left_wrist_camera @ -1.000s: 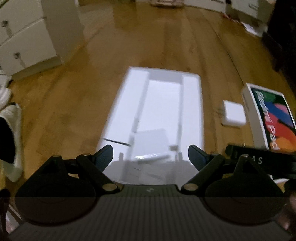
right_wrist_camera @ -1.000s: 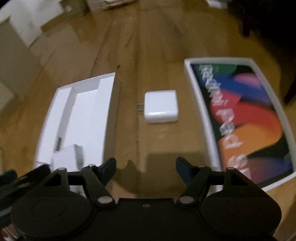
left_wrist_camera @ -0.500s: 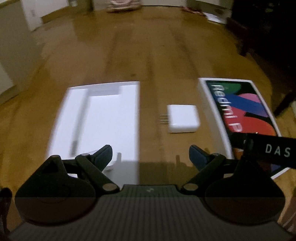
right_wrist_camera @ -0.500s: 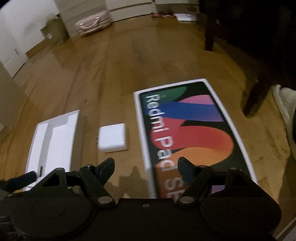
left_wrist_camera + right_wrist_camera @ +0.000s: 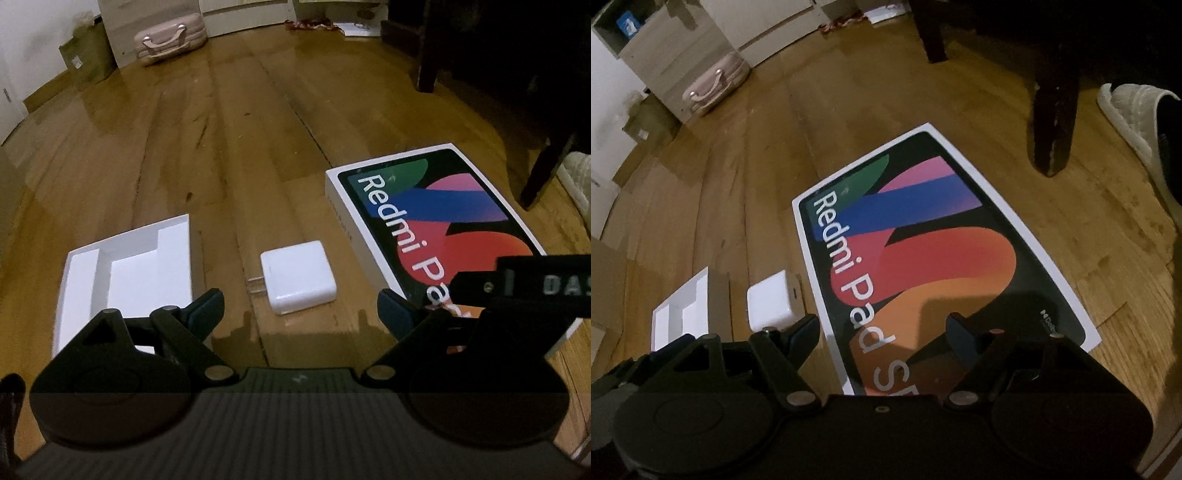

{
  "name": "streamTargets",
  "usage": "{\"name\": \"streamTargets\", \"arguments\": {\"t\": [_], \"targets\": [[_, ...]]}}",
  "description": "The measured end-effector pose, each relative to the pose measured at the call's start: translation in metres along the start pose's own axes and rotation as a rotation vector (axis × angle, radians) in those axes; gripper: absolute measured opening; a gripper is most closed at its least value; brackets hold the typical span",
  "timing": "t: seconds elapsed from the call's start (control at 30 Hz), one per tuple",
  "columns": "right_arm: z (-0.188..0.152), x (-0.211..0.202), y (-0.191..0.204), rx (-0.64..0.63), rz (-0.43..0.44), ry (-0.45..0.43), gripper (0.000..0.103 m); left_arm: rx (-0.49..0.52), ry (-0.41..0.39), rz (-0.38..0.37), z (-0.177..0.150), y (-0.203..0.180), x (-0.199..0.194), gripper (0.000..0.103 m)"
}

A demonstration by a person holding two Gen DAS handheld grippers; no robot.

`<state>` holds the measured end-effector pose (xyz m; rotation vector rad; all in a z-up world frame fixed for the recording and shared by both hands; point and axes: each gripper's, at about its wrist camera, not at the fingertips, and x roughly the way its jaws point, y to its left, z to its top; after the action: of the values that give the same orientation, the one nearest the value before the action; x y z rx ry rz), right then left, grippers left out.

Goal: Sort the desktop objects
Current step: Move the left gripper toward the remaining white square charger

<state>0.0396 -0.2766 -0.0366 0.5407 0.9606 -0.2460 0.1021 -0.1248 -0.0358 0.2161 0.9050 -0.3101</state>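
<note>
A white power adapter [image 5: 298, 281] with metal prongs lies on the wooden floor between an open white box tray [image 5: 125, 273] on the left and a colourful Redmi Pad box lid [image 5: 436, 225] on the right. My left gripper [image 5: 301, 314] is open and empty, hovering just short of the adapter. My right gripper [image 5: 882, 332] is open and empty above the near part of the Redmi Pad lid [image 5: 923, 251]; the adapter [image 5: 774, 301] and tray [image 5: 683, 314] sit to its left.
A dark furniture leg [image 5: 1052, 107] stands right of the lid, with a white slipper [image 5: 1134, 122] beyond it. A pink case [image 5: 170, 37] and a cardboard box [image 5: 88, 55] stand by the far wall.
Both grippers have swung to the right: the left view went from the white tray to the adapter, the right view from the adapter to the Redmi Pad lid. Both stayed open.
</note>
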Motion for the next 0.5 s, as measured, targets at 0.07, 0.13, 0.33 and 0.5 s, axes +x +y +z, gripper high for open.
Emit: {"name": "streamTargets", "arguments": {"t": [0.07,0.13,0.33,0.5], "targets": [[0.001,-0.001,-0.001,0.008,0.012,-0.004,0.08,-0.026,0.001,-0.004,-0.001,0.001,0.004,0.09],[0.002,-0.001,-0.004,0.018,0.022,-0.004,0.08,-0.045,0.002,-0.011,-0.002,0.002,0.006,0.09],[0.007,0.004,-0.011,0.037,0.04,0.006,0.08,-0.082,0.013,0.007,-0.005,0.009,0.0,0.09],[0.008,0.01,-0.01,0.044,0.068,0.007,0.08,-0.085,-0.011,0.015,-0.004,0.011,0.009,0.091]]}}
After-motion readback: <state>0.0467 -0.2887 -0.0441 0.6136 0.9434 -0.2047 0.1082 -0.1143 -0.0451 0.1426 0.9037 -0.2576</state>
